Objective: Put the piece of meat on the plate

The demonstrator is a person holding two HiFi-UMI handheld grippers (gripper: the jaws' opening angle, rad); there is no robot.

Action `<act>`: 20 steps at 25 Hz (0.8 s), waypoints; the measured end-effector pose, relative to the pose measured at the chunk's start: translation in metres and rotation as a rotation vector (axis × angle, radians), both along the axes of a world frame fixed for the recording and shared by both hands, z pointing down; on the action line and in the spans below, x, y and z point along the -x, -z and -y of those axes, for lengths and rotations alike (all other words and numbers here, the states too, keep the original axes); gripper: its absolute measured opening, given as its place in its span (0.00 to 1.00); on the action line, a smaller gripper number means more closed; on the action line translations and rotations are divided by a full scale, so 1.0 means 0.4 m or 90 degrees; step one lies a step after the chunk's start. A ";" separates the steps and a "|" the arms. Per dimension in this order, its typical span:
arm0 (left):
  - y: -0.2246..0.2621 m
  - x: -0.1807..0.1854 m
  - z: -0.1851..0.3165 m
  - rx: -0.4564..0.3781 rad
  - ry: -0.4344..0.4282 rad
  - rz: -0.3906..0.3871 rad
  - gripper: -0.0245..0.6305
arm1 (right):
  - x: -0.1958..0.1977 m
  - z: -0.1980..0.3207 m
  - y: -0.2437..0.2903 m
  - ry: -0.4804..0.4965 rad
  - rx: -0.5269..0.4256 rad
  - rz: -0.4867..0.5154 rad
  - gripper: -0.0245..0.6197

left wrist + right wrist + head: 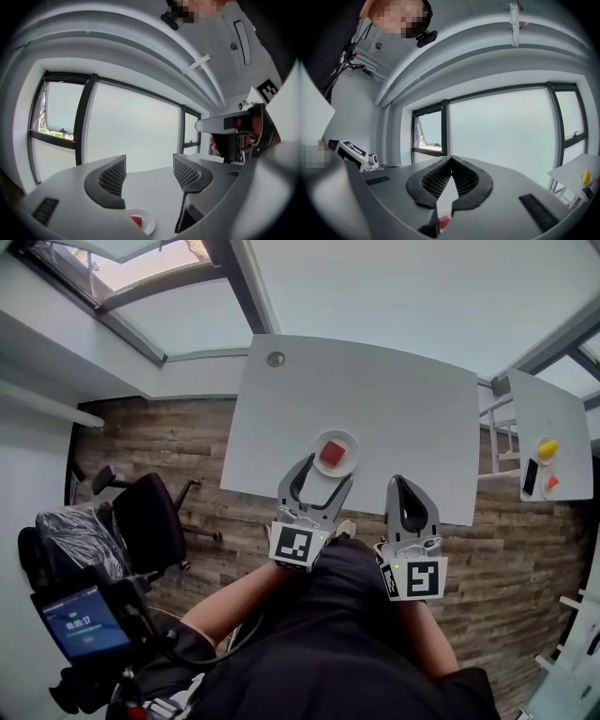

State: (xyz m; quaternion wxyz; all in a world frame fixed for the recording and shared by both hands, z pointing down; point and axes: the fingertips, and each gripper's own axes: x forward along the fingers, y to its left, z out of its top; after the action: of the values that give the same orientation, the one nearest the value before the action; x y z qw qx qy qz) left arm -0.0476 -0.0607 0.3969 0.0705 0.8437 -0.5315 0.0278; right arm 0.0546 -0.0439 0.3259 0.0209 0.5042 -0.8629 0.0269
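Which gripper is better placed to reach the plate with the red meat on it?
Likely left. The left gripper is open and aimed at the plate holding the meat; the right gripper is shut and off to one side.

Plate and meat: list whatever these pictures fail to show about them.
- Left gripper view: the body of the left tongs covers part of the plate and most of the meat.
- Right gripper view: the shut right tongs leave only a red sliver; no plate can be made out.
- Head view: the meat's texture is too small.
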 end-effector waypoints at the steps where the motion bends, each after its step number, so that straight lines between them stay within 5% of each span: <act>1: 0.010 -0.002 -0.005 -0.010 0.001 -0.006 0.52 | 0.002 0.001 0.001 0.003 -0.001 0.000 0.05; 13: 0.101 -0.013 -0.035 -0.073 -0.013 -0.019 0.52 | 0.016 0.014 0.012 0.011 -0.013 0.005 0.05; 20: 0.110 0.013 -0.034 -0.078 0.009 0.008 0.35 | 0.039 0.022 0.011 0.026 -0.018 0.007 0.05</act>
State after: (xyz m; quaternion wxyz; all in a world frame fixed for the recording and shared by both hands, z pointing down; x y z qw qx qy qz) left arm -0.0529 -0.0471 0.3529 0.0157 0.8422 -0.5389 0.0005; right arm 0.0388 -0.0527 0.3216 0.0093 0.4867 -0.8734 0.0172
